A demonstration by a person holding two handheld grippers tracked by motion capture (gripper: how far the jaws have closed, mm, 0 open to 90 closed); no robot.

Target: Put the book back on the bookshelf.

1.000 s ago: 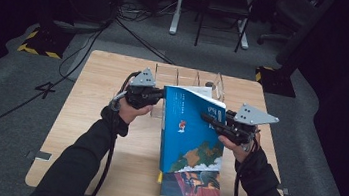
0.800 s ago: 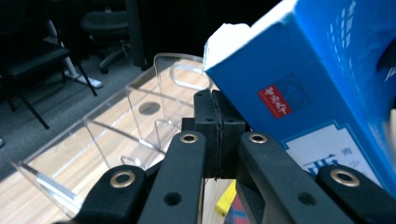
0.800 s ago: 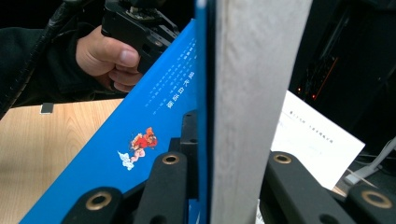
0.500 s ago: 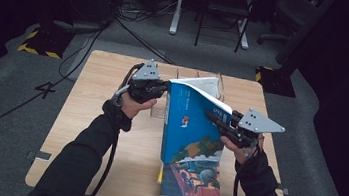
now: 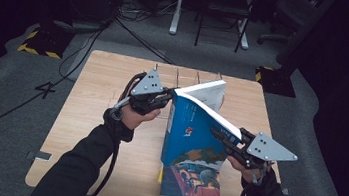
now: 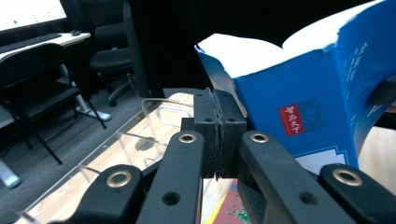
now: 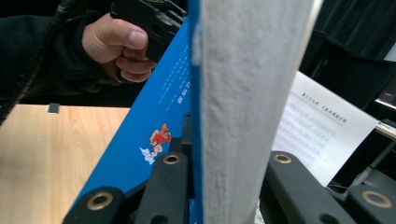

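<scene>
A light wooden table point(image 5: 95, 108) stands on grey carpet point(image 5: 13, 123) in a dim room with dark walls. Beyond its far edge, black cables point(image 5: 135, 28) snake across the floor past white desk legs point(image 5: 178, 8) and a black chair point(image 5: 224, 8). Yellow-and-black striped bases point(image 5: 38, 43) sit off both far corners. A lit monitor point(image 6: 28, 11) glows above a desk point(image 6: 46, 42).

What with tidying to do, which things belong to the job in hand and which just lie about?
In use: blue book, left gripper, right gripper clamping its pages.
Lying about: second book flat on the table, clear rack, chairs.
</scene>
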